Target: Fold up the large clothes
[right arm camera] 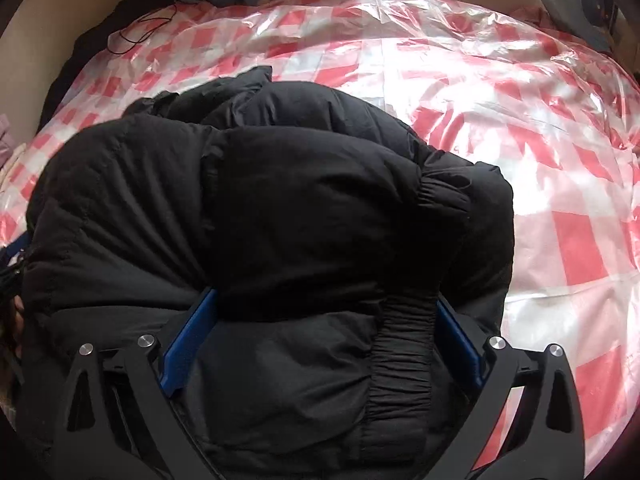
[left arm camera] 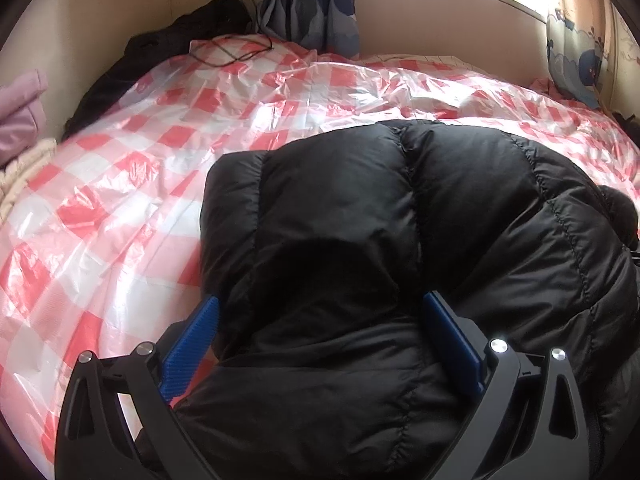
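**Black puffer jacket bunched on the checked bed cover, both grippers spread around it**

Black puffer jacket (left arm camera: 400, 240) lies in a thick, folded mound on the red-and-white checked plastic sheet (left arm camera: 132, 184) that covers the bed. In the left wrist view, the left gripper (left arm camera: 320, 312) has its blue pads (left arm camera: 196, 344) set wide apart, with a bulging quilted section of the jacket filling the space between them; the fabric touches both pads, but the jaws are spread, not pinched. In the right wrist view, the right gripper (right arm camera: 326, 304) stands the same way, its blue pads (right arm camera: 188, 340) apart around the jacket's bulk, and an elastic ribbed cuff (right arm camera: 404, 344) lies just inside the right-hand pad. A sleeve end pokes out at the far top of the mound. Beyond the jacket, another dark garment (left arm camera: 168, 44) lies against the wall, a thin black cable (left arm camera: 236, 50) trails over the sheet, and patterned curtains (left arm camera: 312, 0) hang at the bed's far edge.
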